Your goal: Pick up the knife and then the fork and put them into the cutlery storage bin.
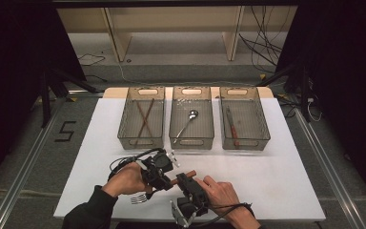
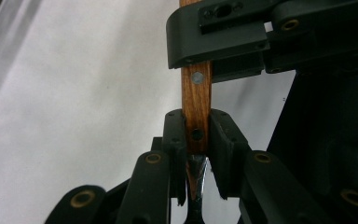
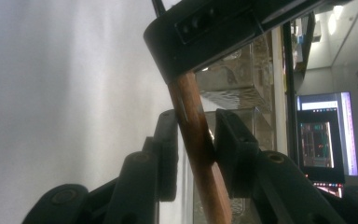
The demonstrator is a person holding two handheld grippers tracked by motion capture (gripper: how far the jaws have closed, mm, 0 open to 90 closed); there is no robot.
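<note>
In the high view, the left gripper (image 1: 164,180) and the right gripper (image 1: 185,180) meet over the near part of the white table (image 1: 276,176), each held in a hand. A wooden-handled fork (image 1: 183,176) lies across between them, its handle end sticking out just beyond the right gripper's jaws and its metal tines (image 1: 139,199) showing below the left hand (image 1: 126,179). Beyond the jaws stand three clear bins: the left bin (image 1: 142,119) with chopsticks (image 1: 144,119), the middle bin (image 1: 191,119) with a spoon (image 1: 187,122), and the right bin (image 1: 244,119) with a knife (image 1: 231,126).

In the left gripper view, the left gripper (image 2: 197,135) is clamped on the fork (image 2: 196,102): both pads press the wooden handle near where it joins the metal neck. The handle runs straight up from the jaws into the right gripper (image 2: 223,42) above.

In the right gripper view, the right gripper (image 3: 196,140) has the fork handle (image 3: 198,140) slanting between its jaws. The left-hand pad touches the wood, and the right-hand pad stands just beside it; whether it presses cannot be told. The left gripper (image 3: 205,42) holds the handle beyond the jaws.
</note>
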